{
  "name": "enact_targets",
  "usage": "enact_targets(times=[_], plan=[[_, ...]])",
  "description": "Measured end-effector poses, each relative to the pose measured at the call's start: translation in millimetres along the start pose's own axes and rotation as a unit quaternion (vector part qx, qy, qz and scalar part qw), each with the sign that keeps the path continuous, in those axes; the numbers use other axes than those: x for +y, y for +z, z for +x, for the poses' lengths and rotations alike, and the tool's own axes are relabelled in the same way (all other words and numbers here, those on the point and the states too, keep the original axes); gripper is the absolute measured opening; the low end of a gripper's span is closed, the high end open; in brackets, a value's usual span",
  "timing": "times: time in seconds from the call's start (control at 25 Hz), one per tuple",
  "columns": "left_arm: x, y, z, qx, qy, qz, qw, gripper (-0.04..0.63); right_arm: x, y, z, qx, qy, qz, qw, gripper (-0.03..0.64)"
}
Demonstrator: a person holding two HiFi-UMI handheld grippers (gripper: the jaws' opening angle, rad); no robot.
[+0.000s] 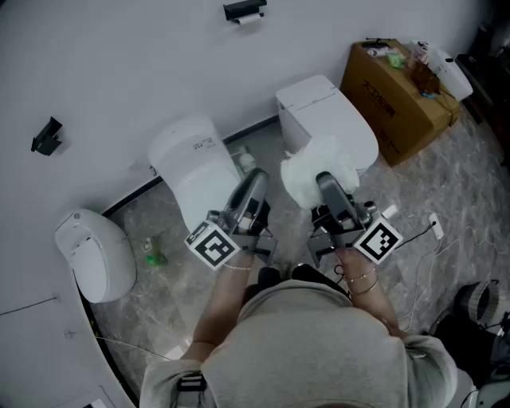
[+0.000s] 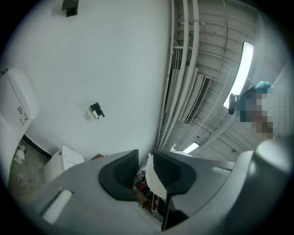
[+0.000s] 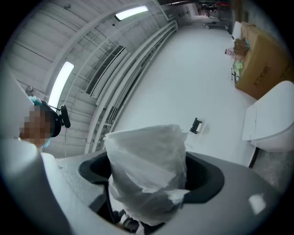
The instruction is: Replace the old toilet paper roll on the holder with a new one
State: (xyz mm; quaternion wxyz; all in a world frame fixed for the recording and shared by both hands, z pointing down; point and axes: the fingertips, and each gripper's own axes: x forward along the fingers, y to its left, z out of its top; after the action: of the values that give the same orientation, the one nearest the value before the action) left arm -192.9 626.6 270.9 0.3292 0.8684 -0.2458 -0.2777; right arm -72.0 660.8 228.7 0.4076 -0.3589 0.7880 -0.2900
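Two grippers are held low in front of the person, both tilted upward toward a white wall [image 1: 119,64]. The right gripper [image 1: 328,187] is clamped on the new toilet paper roll [image 3: 146,170], a white roll wrapped in thin clear plastic. Its jaws are spread wide, with one dark pad pressed to either side of the roll. In the head view the roll is carried off the floor, in front of the right toilet [image 1: 331,119].

The left gripper [image 2: 145,160] is closed, and its two ribbed pads are brought almost together. A thin white sliver is seen in the narrow gap between them, but whether it is a scrap being pinched or only something behind the jaws cannot be told.

The holder [image 1: 245,11] is mounted high on the wall, well apart from both grippers. It is seen as a small black bracket with a bit of white just under it.

A second toilet [image 1: 191,163] is set to the left of the first. A cardboard box [image 1: 398,88] is placed against the wall at the right.
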Motion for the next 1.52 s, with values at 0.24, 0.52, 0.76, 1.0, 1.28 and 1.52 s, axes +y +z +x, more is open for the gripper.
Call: enact_targets(times=[0.24, 0.52, 0.76, 1.0, 1.28, 1.52], plan=[[-4, -2, 6, 0.001, -0.009, 0.003, 1.0, 0.094, 1, 2, 1, 0.001, 0.001, -0.003, 1.0, 0.459], [-16, 4, 6, 0.016, -0.033, 0.006, 0.9993, 0.094, 2, -4, 0, -0.003, -0.003, 0.004, 1.0, 0.456], [-6, 18, 3, 0.031, -0.053, 0.006, 0.9981, 0.095, 5, -21, 16, -0.002, -0.01, -0.012, 1.0, 0.454], [10, 26, 6, 0.039, -0.059, 0.005, 0.9975, 0.094, -4, -29, 25, -0.006, -0.018, -0.023, 1.0, 0.454], [45, 30, 41, 0.032, -0.055, -0.005, 0.9979, 0.095, -48, -15, 58, -0.001, -0.018, -0.018, 1.0, 0.454], [88, 36, 105, 0.013, -0.039, 0.004, 0.9992, 0.094, -106, 21, 101, 0.028, -0.014, -0.021, 0.999, 0.453]])
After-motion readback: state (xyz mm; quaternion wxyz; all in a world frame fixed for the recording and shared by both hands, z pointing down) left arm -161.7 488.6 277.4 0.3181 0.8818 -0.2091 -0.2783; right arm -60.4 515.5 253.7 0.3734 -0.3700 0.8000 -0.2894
